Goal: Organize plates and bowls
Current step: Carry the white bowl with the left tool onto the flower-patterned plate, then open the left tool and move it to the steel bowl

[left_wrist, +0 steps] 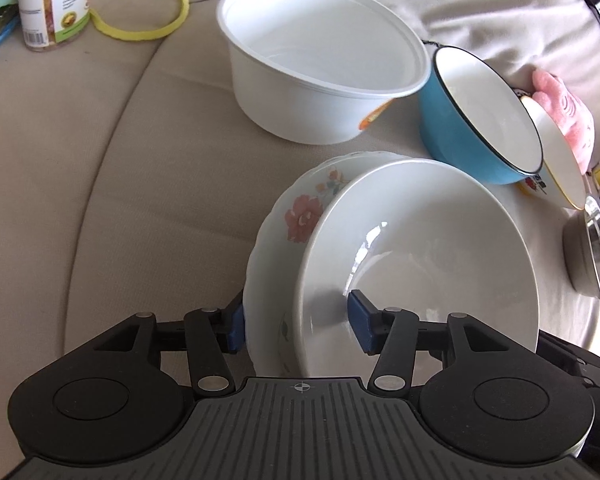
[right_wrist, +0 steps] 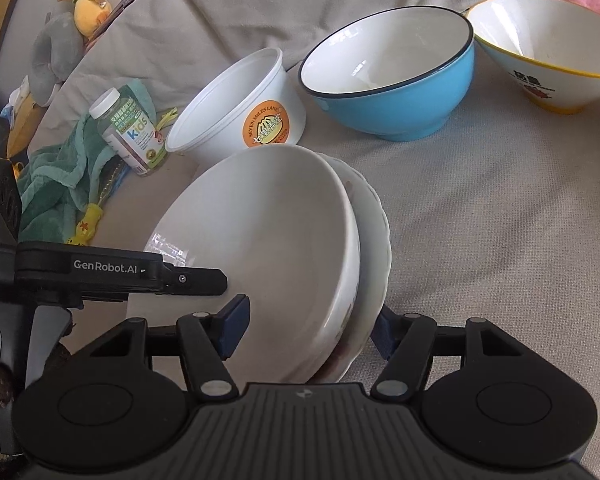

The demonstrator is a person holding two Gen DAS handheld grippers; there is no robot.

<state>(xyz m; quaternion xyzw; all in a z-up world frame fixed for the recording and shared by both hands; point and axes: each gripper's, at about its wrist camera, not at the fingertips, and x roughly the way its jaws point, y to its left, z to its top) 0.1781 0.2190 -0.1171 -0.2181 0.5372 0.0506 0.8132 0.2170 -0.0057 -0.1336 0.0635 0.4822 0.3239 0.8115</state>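
Two plates pinched together above the sofa (right_wrist: 480, 240): plain white plate (left_wrist: 420, 260) nested in flowered plate (left_wrist: 296, 216). Both held by left hand-held gripper (left_wrist: 296, 322) and right hand-held gripper (right_wrist: 308, 326). Keep level, lower gently, then let go.

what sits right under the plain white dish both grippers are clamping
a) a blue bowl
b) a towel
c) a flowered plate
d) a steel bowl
c: the plain white dish is nested against a flowered plate, with the left gripper and right gripper each straddling the pair.
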